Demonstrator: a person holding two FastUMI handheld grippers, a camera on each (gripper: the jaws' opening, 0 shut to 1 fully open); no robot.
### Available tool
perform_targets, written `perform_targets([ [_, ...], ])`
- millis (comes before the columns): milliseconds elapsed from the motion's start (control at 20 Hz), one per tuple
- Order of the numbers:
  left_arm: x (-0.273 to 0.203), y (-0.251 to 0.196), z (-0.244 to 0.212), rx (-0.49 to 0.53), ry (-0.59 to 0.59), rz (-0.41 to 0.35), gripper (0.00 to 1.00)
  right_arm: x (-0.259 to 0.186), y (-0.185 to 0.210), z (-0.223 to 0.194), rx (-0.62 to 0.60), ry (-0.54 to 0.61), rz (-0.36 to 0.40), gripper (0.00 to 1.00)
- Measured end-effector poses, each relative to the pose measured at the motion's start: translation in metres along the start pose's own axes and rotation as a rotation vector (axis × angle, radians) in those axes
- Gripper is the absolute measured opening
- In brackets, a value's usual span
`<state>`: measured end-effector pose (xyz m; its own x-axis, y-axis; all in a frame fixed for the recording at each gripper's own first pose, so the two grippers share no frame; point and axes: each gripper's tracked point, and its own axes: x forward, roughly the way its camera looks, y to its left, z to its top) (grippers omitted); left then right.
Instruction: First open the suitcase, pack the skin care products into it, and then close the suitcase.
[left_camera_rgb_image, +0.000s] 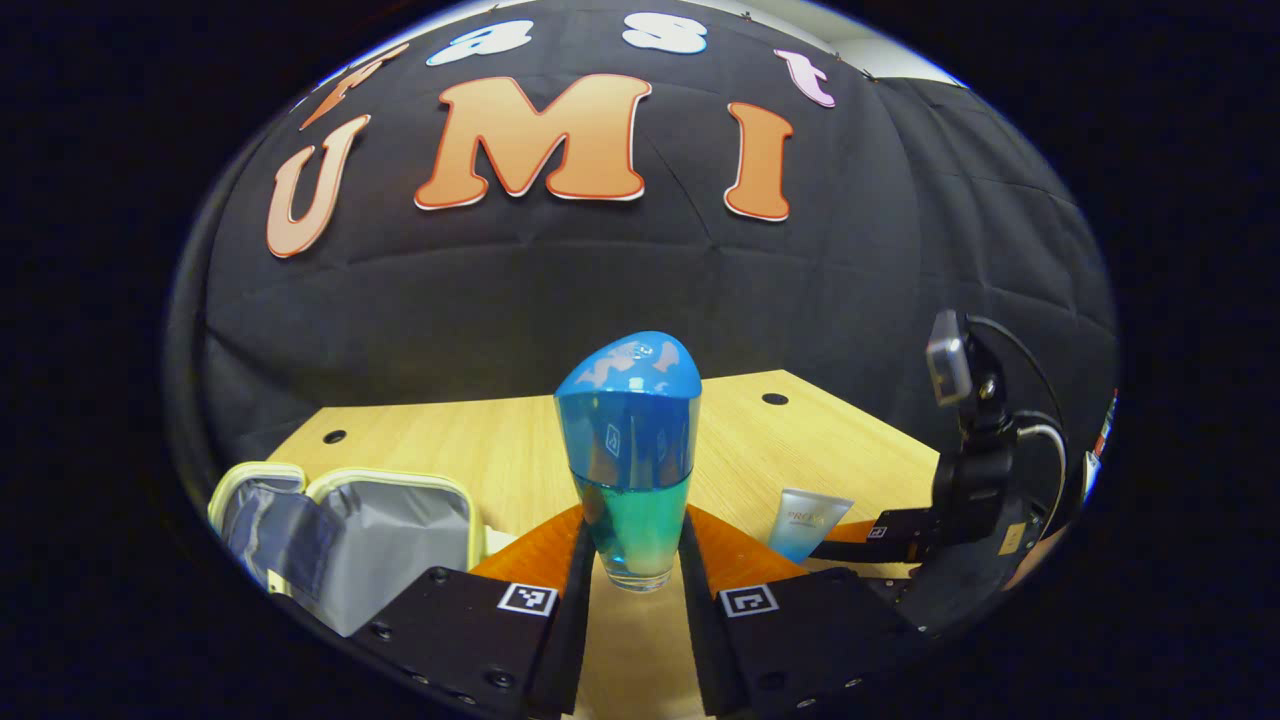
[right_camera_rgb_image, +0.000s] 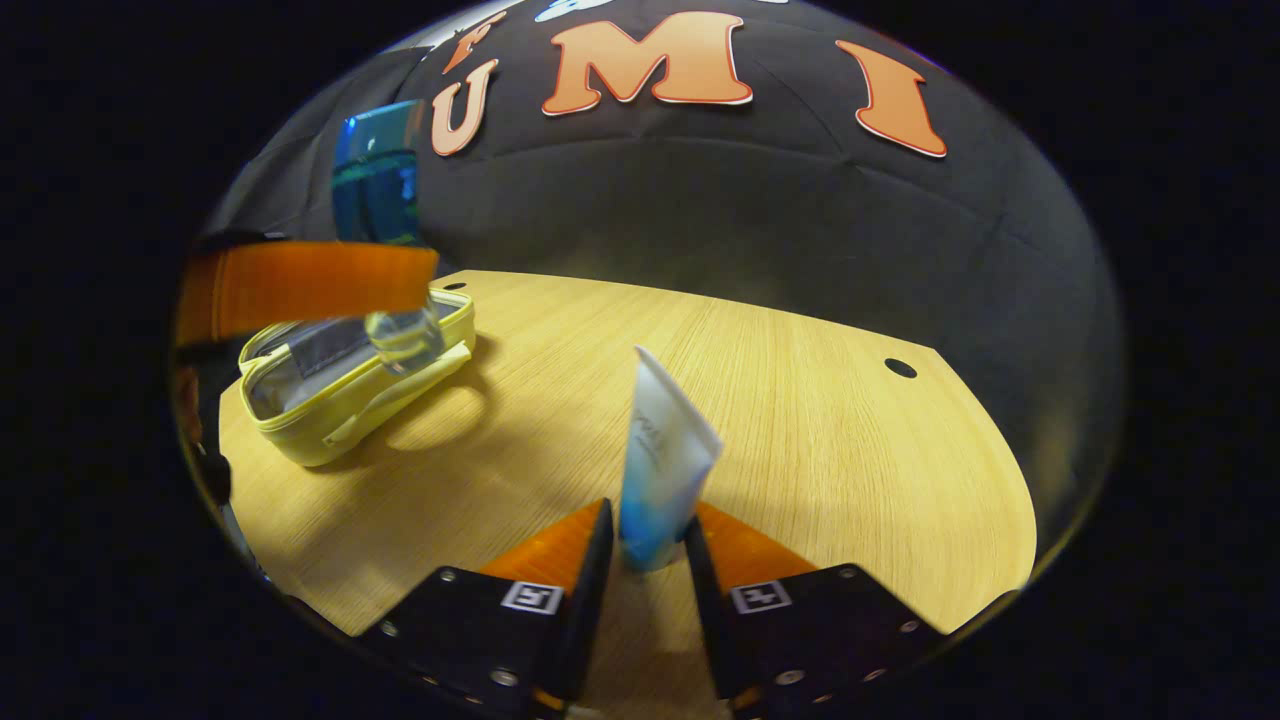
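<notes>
Yellow-trimmed and lined in grey, the small suitcase (right_camera_rgb_image: 350, 385) lies unzipped on the wooden counter (right_camera_rgb_image: 800, 400), mouth gaping upward — already open, so ready to take the products. Packing step under way, by the look of it. Blue glass bottle (left_camera_rgb_image: 630, 450), part full of blue-green liquid, pinched low on its body between the left tongs (left_camera_rgb_image: 633, 575); held upright, likely to keep the heavy base down and the cap clear. Seen from the right gripper view, carried off the counter and hanging just above the suitcase's open mouth. White-and-blue tube (right_camera_rgb_image: 662, 470) clamped at its lower end by the right tongs (right_camera_rgb_image: 648, 560), flat crimped end pointing up and tilted a little; near the middle of the counter, well apart from the suitcase — probably waiting its turn. Cannot tell whether its base touches the wood. Both pairs narrow, each closed on its own product. Lowering the bottle squarely into the opening seems the next need; a slanted drop could catch the zip edge.
</notes>
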<state>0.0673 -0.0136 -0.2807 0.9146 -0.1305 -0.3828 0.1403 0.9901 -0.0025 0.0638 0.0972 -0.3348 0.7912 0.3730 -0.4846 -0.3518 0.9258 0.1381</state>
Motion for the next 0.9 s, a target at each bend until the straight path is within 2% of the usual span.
perform_targets([
  [100,-0.018,0.018,0.014,0.018,-0.010,0.032,0.45,-0.007,0.006,0.004,0.040,0.017,0.016,0.41],
  [600,-0.082,0.107,0.072,0.007,-0.030,0.136,0.44,-0.083,0.050,0.124,0.014,-0.124,0.023,0.41],
  [750,-0.092,0.135,0.073,0.008,-0.038,0.160,0.45,-0.093,0.071,0.159,0.012,-0.192,0.030,0.40],
  [900,-0.098,0.166,0.061,-0.012,-0.005,0.179,0.44,-0.097,0.090,0.175,0.015,-0.225,0.047,0.40],
])
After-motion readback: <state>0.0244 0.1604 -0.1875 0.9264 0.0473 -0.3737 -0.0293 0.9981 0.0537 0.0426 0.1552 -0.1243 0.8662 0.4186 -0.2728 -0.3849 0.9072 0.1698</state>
